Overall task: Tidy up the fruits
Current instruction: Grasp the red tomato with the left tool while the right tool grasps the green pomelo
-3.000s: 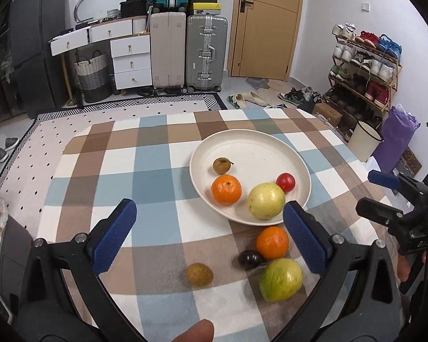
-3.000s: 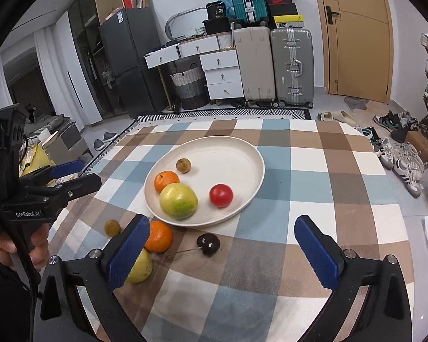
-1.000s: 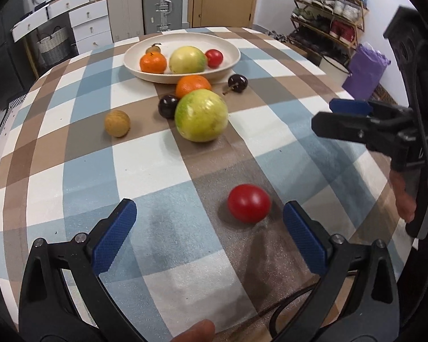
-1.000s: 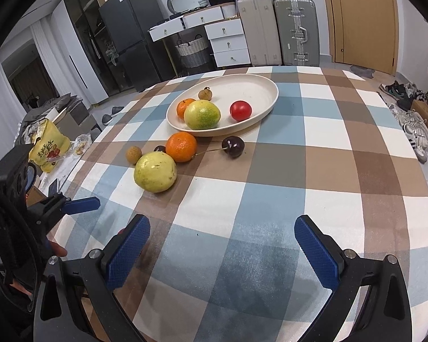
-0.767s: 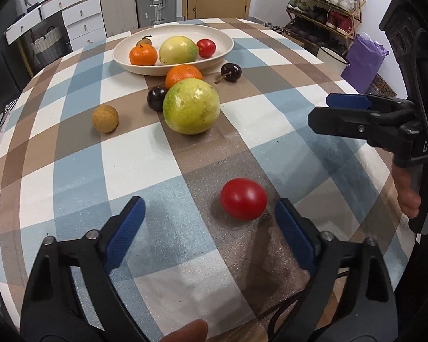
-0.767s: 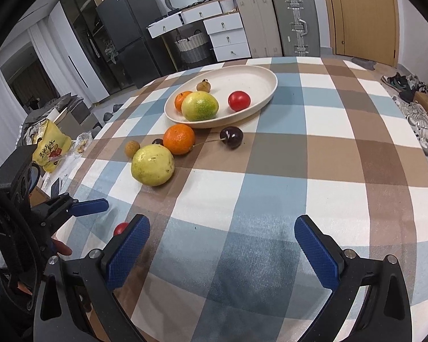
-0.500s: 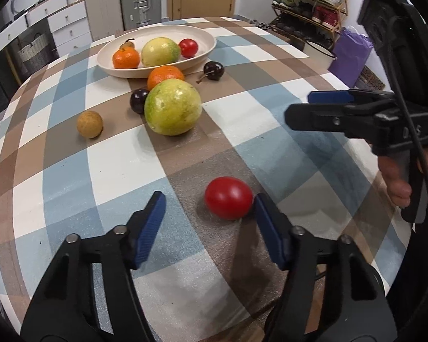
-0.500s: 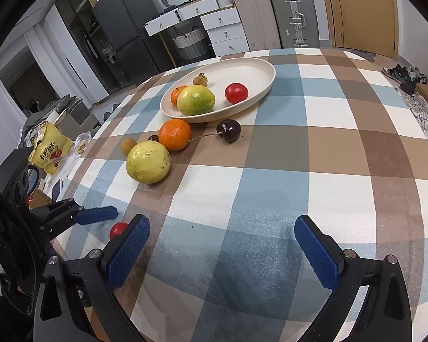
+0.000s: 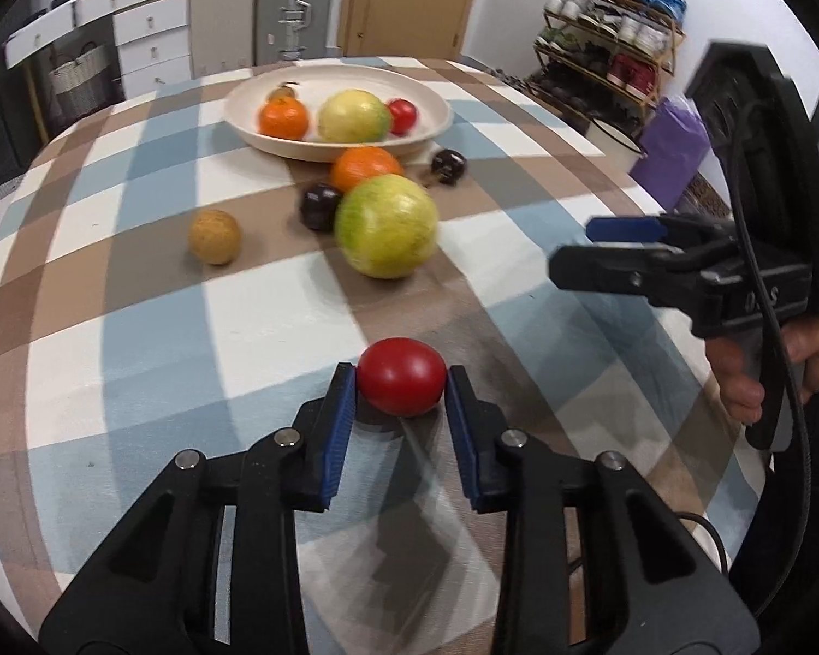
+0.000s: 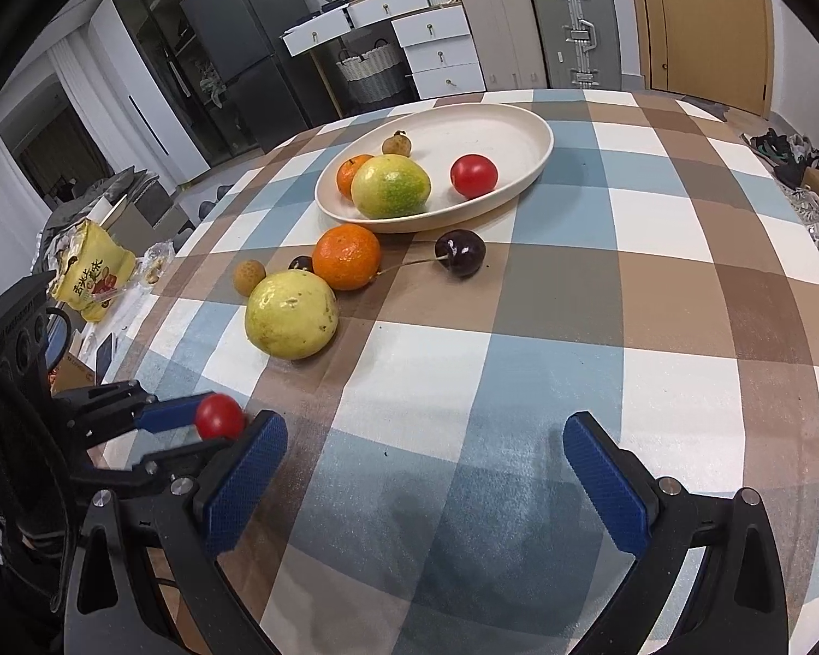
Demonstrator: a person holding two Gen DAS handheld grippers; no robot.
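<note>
Both blue pads of the left tool [image 9: 401, 382] pinch a red tomato [image 9: 402, 383]; the right tool [image 10: 426, 469] hovers spread, its view alone showing a snack bag [image 10: 90, 273] at 9 o'clock.

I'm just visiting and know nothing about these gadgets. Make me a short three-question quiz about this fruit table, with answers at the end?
1. True or false: the left gripper is shut on the red tomato.
2. How many fruits lie in the cream plate?
A. two
B. four
C. six
3. Fill in: the right gripper is ____ and holds nothing.

Key: 1 true; 2 B, namely a small orange, a green-yellow guava, a red tomato in the plate and a small brown fruit; 3 open.
</note>
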